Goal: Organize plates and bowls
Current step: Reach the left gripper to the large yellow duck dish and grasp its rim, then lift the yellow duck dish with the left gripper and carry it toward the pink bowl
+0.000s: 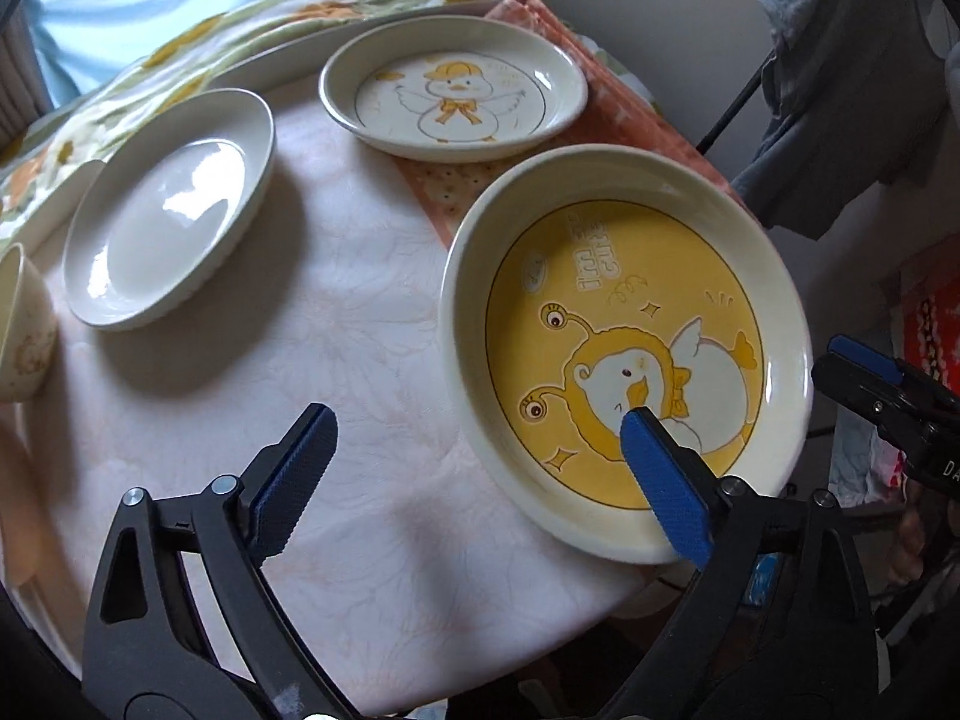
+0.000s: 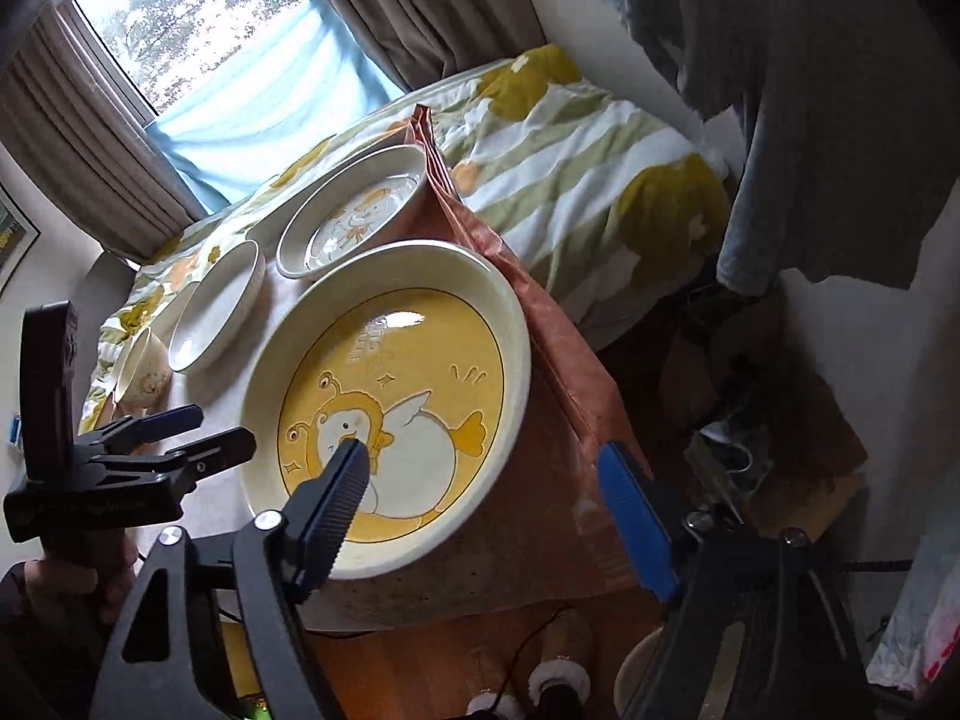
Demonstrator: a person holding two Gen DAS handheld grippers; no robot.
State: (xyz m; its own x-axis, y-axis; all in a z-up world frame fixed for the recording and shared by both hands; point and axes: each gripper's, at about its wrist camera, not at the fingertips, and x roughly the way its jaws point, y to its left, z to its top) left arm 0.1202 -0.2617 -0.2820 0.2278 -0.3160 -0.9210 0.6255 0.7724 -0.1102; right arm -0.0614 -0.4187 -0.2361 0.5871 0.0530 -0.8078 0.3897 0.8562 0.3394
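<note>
Left wrist view, L to R: small bowl (image 1: 21, 330) at left edge, plain white plate (image 1: 171, 210) upper left, duck plate (image 1: 453, 87) top centre on pink table (image 1: 360, 360). Left gripper (image 1: 480, 438) w/ jaws spread wide, right finger over yellow plate (image 1: 624, 354) at lower right. Right gripper (image 2: 486, 474) also spread, straddling yellow plate's near rim.

Three plates sit on the worktop (image 1: 360, 360): a yellow plate (image 1: 624, 354) at its right edge, a duck plate (image 1: 453, 90) at the far edge, and a white plate (image 1: 171, 210) toward the left. One bowl (image 1: 21, 324) stands at the left edge. Two tools show.
</note>
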